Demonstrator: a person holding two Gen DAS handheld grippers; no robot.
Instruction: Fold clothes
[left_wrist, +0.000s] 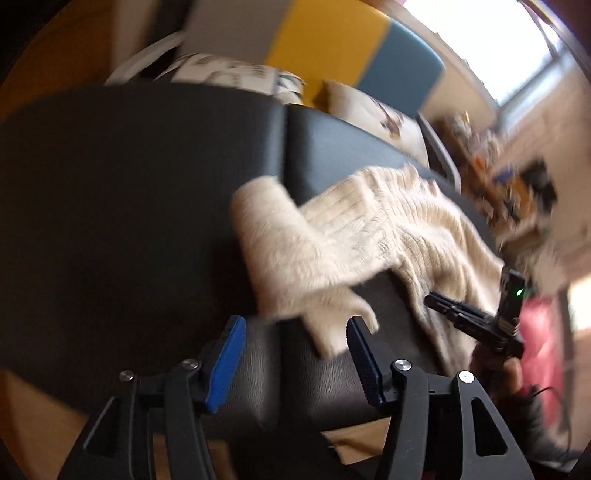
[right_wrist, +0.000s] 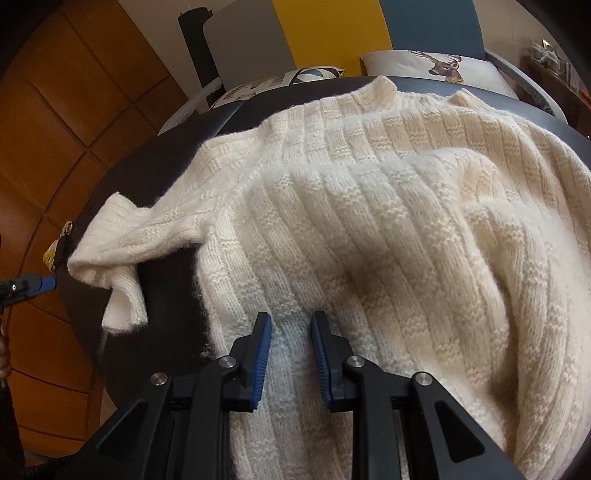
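A cream ribbed knit sweater (right_wrist: 369, 221) lies spread on a dark padded surface (right_wrist: 166, 295), neck toward the far side. Its body is folded over in a thick ridge. One sleeve (right_wrist: 122, 254) trails off to the left, its cuff at the surface's edge. My right gripper (right_wrist: 291, 347) is shut on a fold of the sweater's near hem, with knit filling the gap between the blue pads. In the blurred left wrist view, my left gripper (left_wrist: 295, 347) stands open just before the sleeve cuff (left_wrist: 325, 325), its pads off the cloth. The right gripper (left_wrist: 443, 304) shows there on the sweater (left_wrist: 406, 221).
Cushions line the far side: a deer-print one (right_wrist: 439, 66) and a patterned one (right_wrist: 258, 88). Yellow and blue panels (right_wrist: 321, 33) stand behind them. Wooden floor (right_wrist: 55, 129) lies to the left. A cluttered shelf (left_wrist: 509, 184) and something pink (left_wrist: 543, 332) are at the right.
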